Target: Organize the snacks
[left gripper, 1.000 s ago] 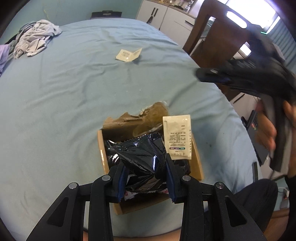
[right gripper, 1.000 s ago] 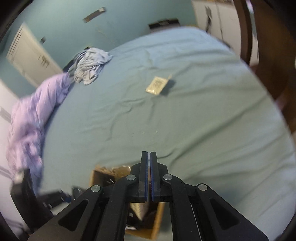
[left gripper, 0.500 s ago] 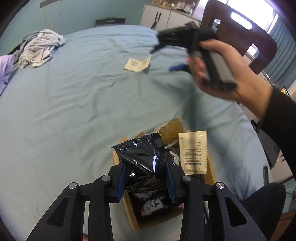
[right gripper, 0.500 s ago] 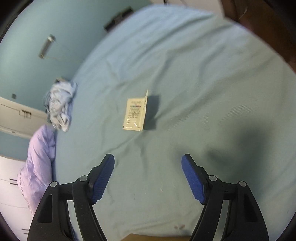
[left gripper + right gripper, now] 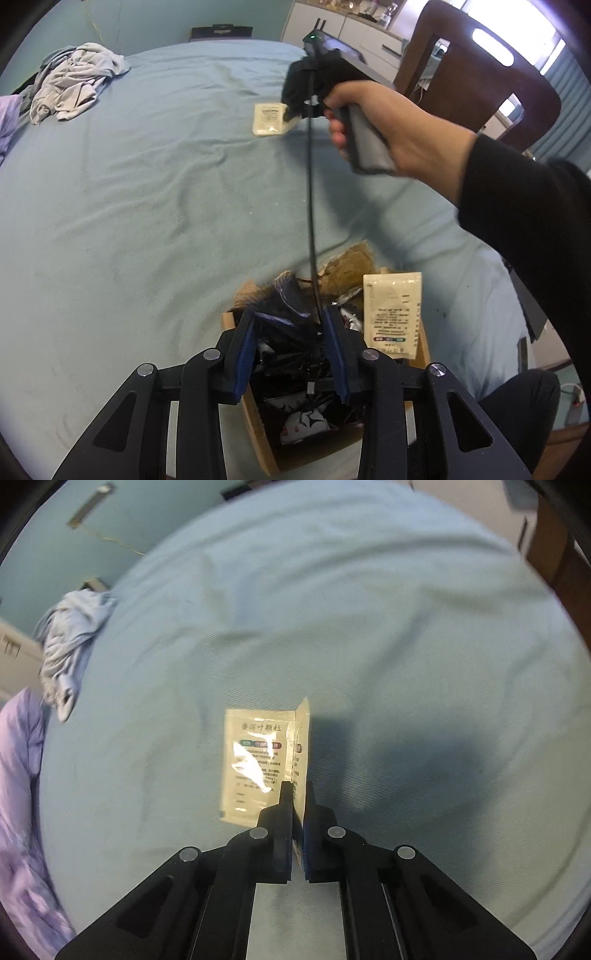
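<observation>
We see our right gripper pinching the upturned flap of a cream sachet lying on the blue sheet ahead of its jaws. Our left gripper, jaws part-spread, clamps a black snack bag over the cardboard box; 2nd sachet just right of it.

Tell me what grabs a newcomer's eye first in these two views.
In the right wrist view, the right gripper has its jaws shut on the upturned flap of a pale sachet lying mid-cloth on the blue tablecloth. In the left wrist view, the left gripper holds a black packet over a cardboard box already stuffed with snacks, another sachet propped at its right rim.
</observation>
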A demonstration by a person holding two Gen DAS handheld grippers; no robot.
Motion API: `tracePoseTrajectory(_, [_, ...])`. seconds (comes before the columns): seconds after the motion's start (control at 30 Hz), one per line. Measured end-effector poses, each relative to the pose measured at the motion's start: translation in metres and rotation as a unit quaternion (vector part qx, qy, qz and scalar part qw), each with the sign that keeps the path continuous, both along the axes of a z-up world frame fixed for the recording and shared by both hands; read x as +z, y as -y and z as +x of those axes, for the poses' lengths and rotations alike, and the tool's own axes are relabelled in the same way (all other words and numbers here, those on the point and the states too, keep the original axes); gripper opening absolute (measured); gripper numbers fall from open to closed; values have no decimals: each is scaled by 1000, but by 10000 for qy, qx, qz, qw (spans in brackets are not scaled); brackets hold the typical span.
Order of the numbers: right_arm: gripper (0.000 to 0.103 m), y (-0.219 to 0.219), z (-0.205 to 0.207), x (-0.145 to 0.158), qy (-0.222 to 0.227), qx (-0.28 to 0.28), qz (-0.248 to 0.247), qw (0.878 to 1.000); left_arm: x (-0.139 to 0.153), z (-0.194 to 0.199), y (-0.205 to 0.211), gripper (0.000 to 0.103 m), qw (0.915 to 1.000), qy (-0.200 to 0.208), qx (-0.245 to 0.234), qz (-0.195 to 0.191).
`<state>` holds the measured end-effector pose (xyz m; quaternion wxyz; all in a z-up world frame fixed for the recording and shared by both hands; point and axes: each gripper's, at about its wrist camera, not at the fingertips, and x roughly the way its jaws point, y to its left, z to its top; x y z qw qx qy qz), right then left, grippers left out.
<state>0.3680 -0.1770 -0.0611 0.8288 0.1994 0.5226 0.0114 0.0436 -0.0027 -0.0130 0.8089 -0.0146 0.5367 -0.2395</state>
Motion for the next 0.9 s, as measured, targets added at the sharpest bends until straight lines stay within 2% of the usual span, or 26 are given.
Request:
tracePoseTrajectory(0.17, [2,-4,-58,44,429,451,-609,9962,19,-10,-13,33,9986,355,91,-373])
tracePoseTrajectory(0.3, [2,9,-129,90,683,755,-850,9912,26,-21,-22,33,9979,535,207,-293])
tracePoseTrajectory(0.4, [2,24,-186,119,836,796,-677,9910,25,-30,-22,33,9981,545,211,-203])
tracePoseTrajectory(0.53, [2,48,-268,149,1163,778,-195,9900,22,-38,-14,33,9987,483,103,-119])
tracePoseTrajectory(0.67, [2,57,-335,145,1315,838,251,9874,14,-44,-4,33,9994,291,-129,-118])
tracePoseTrajectory(0.8, [2,49,-376,120,1335,964,470,9852,-4,-44,12,33,9988,96,-359,311])
tracePoseTrajectory(0.83, [2,47,-385,112,1297,961,515,9855,-7,-44,14,38,9984,101,-373,407])
tracePoseTrajectory(0.9, [2,45,-394,94,1193,910,581,9870,-13,-42,19,54,9979,75,-410,502])
